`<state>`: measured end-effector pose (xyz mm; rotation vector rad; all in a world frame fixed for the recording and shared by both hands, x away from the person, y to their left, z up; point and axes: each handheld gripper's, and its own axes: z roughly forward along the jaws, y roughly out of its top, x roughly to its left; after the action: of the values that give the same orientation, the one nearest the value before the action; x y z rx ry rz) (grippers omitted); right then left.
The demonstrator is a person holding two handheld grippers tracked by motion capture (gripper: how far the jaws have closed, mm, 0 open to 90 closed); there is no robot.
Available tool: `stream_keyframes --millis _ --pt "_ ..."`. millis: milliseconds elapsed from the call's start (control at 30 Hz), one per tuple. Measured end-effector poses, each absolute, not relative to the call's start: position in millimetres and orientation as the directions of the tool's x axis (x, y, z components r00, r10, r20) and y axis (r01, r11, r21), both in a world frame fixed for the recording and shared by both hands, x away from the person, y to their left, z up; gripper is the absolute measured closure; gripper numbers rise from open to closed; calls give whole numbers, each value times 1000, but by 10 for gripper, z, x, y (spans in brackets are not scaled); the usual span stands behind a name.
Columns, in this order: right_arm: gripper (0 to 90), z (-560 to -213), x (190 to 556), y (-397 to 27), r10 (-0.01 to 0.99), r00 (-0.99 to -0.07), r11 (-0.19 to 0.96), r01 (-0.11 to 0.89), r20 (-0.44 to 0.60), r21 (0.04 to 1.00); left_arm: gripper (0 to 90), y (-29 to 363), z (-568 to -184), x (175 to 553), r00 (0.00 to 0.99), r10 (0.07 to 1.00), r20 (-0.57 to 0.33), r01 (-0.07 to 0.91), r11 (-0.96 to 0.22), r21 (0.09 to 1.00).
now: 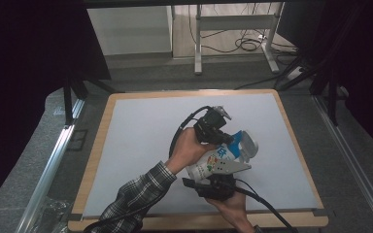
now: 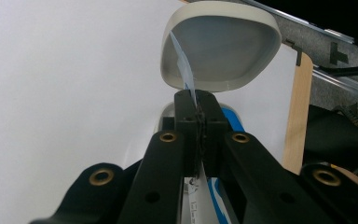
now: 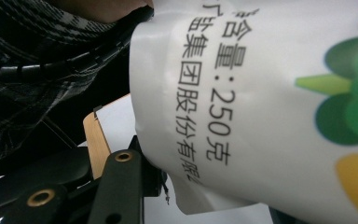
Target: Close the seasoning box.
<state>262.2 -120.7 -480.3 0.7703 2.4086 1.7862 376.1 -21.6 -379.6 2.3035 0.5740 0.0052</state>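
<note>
Left gripper (image 2: 198,100) pressed together on the bag's (image 1: 213,160) thin top edge, right gripper (image 1: 212,180) clamped around the bag's body, bag held just above the bench (image 1: 141,131), beside a white bowl (image 2: 223,46), plaid sleeve (image 1: 136,199) reaching in.

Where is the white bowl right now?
In the high view the white bowl sits right of the table's centre, at the pouch's top end, just beyond the left gripper.
</note>
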Motion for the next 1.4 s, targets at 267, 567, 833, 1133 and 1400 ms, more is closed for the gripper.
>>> stream_keyframes --millis 267,567,833,1133,1400 --pt "596 -4801 2621 -1207 412 -875 206 361 254 910 889 -224 -3788 3761 901 403 -162 401 -627 668" --pt "596 -4799 2622 -1207 411 -876 204 359 253 911 890 -225 -3784 3761 902 401 -159 397 -629 668" --pt "596 -4796 2622 -1205 410 -877 202 355 251 913 892 -235 -3780 3757 900 404 -164 403 -625 668" --pt "595 -4794 2625 -1207 411 -876 199 356 252 913 892 -241 -3776 3762 902 401 -161 399 -631 666" --pt "596 -4795 2626 -1205 411 -875 194 358 256 913 892 -246 -3779 3767 900 403 -165 404 -630 663"
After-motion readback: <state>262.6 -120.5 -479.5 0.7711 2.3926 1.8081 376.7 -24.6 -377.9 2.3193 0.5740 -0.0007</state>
